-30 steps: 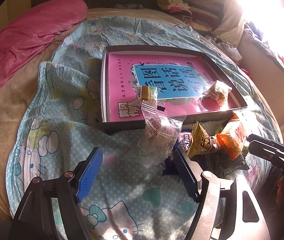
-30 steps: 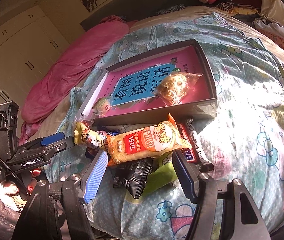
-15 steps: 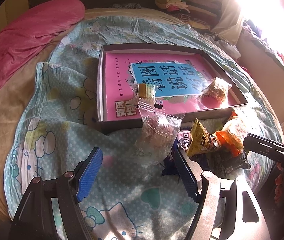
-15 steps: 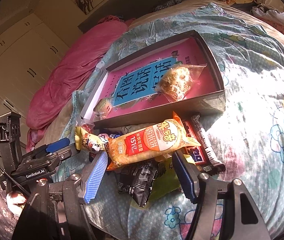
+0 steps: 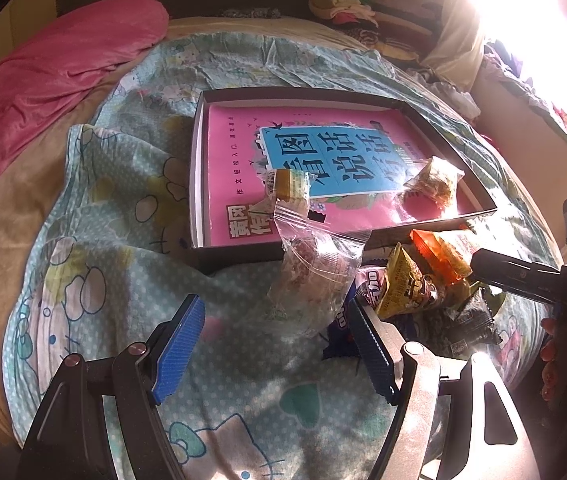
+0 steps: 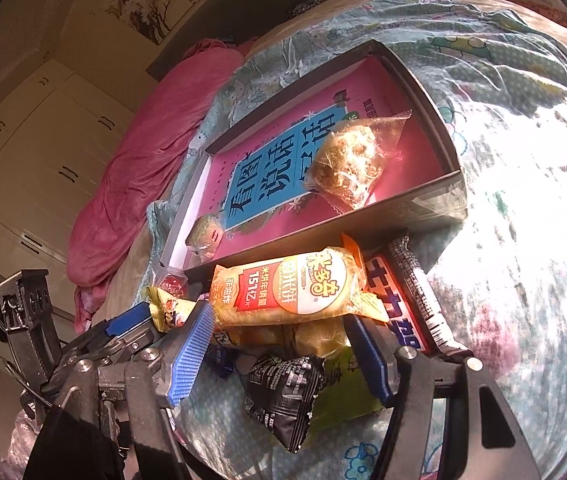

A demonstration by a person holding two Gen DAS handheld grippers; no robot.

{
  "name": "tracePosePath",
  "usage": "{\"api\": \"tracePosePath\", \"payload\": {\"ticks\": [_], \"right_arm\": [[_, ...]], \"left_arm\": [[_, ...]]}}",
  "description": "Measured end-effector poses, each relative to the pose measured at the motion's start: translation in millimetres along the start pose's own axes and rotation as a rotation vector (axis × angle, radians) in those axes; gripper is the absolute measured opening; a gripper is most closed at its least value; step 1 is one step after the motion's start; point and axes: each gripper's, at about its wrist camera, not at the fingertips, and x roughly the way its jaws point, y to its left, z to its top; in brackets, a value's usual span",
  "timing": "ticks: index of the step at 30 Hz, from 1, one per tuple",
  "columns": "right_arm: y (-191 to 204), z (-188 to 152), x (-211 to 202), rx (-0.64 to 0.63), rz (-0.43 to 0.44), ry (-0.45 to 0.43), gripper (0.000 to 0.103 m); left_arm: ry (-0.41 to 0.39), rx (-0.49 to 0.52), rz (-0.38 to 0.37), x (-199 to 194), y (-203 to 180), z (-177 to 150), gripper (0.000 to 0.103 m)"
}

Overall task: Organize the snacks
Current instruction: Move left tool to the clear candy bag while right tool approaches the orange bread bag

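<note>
The rice cracker pack (image 6: 291,292) lies crosswise between the right gripper's (image 6: 279,344) parted fingers, untouched.

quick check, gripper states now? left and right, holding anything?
Left gripper: open, empty, near the clear bag.
Right gripper: open, straddling the rice cracker pack, not gripping.

A home bedroom: a bed under a cartoon-cat sheet (image 5: 131,312), pink duvet (image 5: 55,68), fitted wardrobes (image 6: 39,152).
</note>
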Motion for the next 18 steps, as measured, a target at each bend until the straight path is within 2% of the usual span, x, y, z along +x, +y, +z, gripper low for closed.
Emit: {"api": "tracePosePath", "payload": {"ticks": [12, 18], "right_arm": [[-17.5, 7.3, 13.3, 0.158, 0.073, -0.025, 0.067], [-21.7, 9.5, 11.0, 0.16, 0.082, -0.038, 0.064]], "left_arm": [[0.005, 0.0, -0.005, 8.0, -2.3, 0.5, 0.076], [0.003, -0.011, -0.005, 11.1, -0.1, 2.5, 0.076]]}}
